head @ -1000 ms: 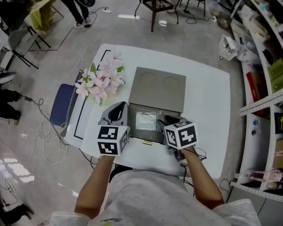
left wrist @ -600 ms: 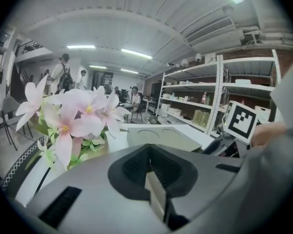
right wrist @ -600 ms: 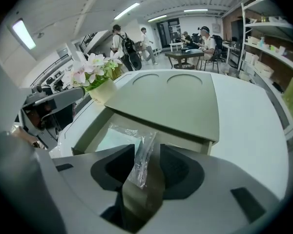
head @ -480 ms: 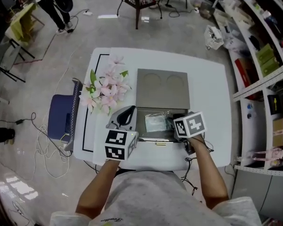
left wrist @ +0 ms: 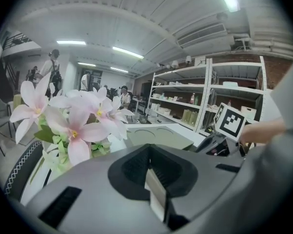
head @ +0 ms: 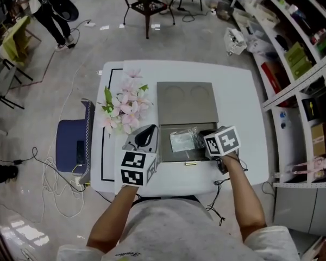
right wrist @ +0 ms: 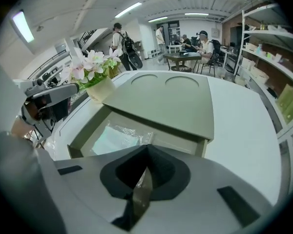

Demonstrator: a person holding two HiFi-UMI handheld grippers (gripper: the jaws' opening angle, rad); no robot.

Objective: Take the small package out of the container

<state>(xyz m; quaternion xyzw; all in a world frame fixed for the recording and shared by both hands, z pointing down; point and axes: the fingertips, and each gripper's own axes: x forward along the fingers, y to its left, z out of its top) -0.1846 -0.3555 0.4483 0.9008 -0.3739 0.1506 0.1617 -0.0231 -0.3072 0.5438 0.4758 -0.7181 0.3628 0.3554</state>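
A: Where is the small package?
B: It lies flat in the open part of the container, on the white table. The lid lies flat at the container's 12 o'clock

A: What is the right gripper doing?
B: It is at the package's 3 o'clock, tipped down into the container. Its jaws have just been closing and now they are pressed together. The crinkly corner of the clear wrap runs right in between them, so I think it has a pinch of the wrap

A: And the left gripper?
B: It hangs outside the container at 9 o'clock, near the pink flowers at 10 o'clock. Its jaws are closed too, with nothing in them

A: Will the package be hard to lift?
B: I don't think so. It looks thin, light and floppy, a pale flat thing in a shiny bag. The bag may be slippery and will droop. The corner or edge is the best place to hold, since the flat middle gives nothing to pinch
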